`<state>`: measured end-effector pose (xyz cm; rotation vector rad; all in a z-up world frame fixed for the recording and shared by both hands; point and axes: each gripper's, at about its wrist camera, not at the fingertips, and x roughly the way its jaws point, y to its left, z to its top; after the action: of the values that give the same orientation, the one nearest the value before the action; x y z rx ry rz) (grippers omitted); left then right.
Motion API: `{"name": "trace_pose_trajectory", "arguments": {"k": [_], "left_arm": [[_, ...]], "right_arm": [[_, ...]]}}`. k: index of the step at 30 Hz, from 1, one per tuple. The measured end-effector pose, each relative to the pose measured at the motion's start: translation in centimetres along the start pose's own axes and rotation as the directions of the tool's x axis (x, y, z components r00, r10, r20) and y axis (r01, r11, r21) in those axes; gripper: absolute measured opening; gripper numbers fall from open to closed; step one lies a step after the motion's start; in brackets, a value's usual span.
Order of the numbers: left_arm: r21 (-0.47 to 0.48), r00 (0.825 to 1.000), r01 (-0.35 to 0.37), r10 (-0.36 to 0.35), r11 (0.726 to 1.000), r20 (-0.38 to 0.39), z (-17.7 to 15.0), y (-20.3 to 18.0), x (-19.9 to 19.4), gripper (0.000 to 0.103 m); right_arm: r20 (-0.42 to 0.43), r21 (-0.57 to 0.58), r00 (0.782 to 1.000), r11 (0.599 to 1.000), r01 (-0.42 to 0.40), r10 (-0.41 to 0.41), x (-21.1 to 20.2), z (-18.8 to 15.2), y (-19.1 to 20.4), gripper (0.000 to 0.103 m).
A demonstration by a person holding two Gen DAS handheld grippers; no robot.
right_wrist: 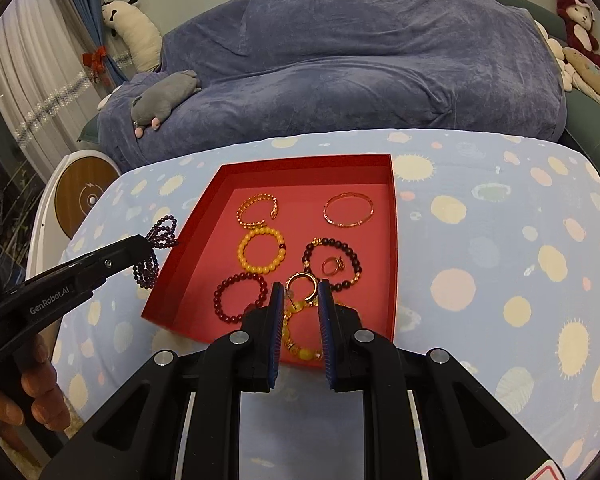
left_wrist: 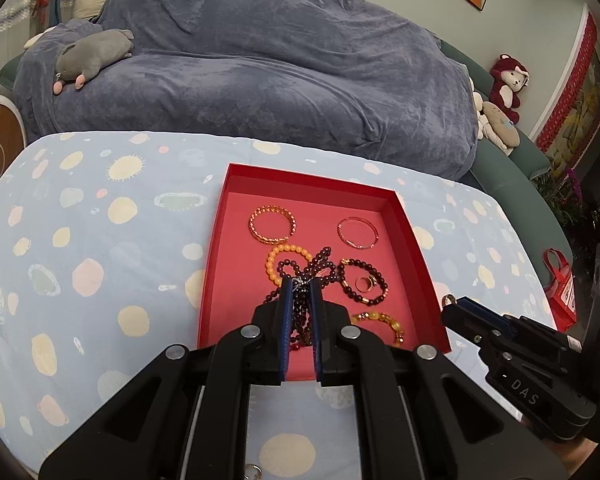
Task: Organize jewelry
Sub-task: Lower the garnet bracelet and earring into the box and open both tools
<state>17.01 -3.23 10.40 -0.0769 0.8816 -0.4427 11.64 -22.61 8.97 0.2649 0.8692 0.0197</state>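
A red tray (left_wrist: 308, 178) (right_wrist: 300, 160) lies on the spotted blue tablecloth. In it are a gold chain bracelet (right_wrist: 256, 210), a rose-gold bangle (right_wrist: 348, 209), a yellow bead bracelet (right_wrist: 260, 250), a dark bead bracelet (right_wrist: 332, 264) around a ring (right_wrist: 333, 266), and a dark red bead bracelet (right_wrist: 240, 298). My left gripper (left_wrist: 301, 282) (right_wrist: 148, 246) is shut on a purple bead strand (left_wrist: 300, 312) (right_wrist: 160, 236), whose loops hang beside the tray's left edge. My right gripper (right_wrist: 300, 286) (left_wrist: 450, 306) is shut on a gold hoop earring (right_wrist: 300, 275) (left_wrist: 447, 301) over the tray's near part.
A sofa under a blue-grey cover (left_wrist: 260, 60) stands behind the table, with a grey plush (left_wrist: 96, 54) and more toys (left_wrist: 508, 84) on it. A round wooden-faced object (right_wrist: 84, 196) is off the table's left end, a red bag (left_wrist: 560, 288) off its right. A hand (right_wrist: 40, 380) grips the left gripper.
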Motion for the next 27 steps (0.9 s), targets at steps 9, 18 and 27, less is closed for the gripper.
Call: {"name": "trace_pose_trajectory", "arguments": {"k": [9, 18, 27], "left_arm": [[-0.002, 1.0, -0.02, 0.02, 1.0, -0.011, 2.0, 1.2, 3.5, 0.008], [0.02, 0.999, 0.002, -0.002, 1.0, -0.044, 3.4, 0.2, 7.9, 0.008], [0.016, 0.998, 0.011, -0.01, 1.0, -0.069, 4.5, 0.4, 11.1, 0.009]], "right_arm": [[-0.001, 0.012, 1.0, 1.0, 0.028, -0.028, 2.8, 2.3, -1.9, 0.016], [-0.015, 0.005, 0.999, 0.999, 0.034, -0.034, 6.9, 4.6, -2.1, 0.016], [-0.035, -0.007, 0.999, 1.0, 0.026, -0.026, 10.0, 6.4, -1.6, 0.017]]}}
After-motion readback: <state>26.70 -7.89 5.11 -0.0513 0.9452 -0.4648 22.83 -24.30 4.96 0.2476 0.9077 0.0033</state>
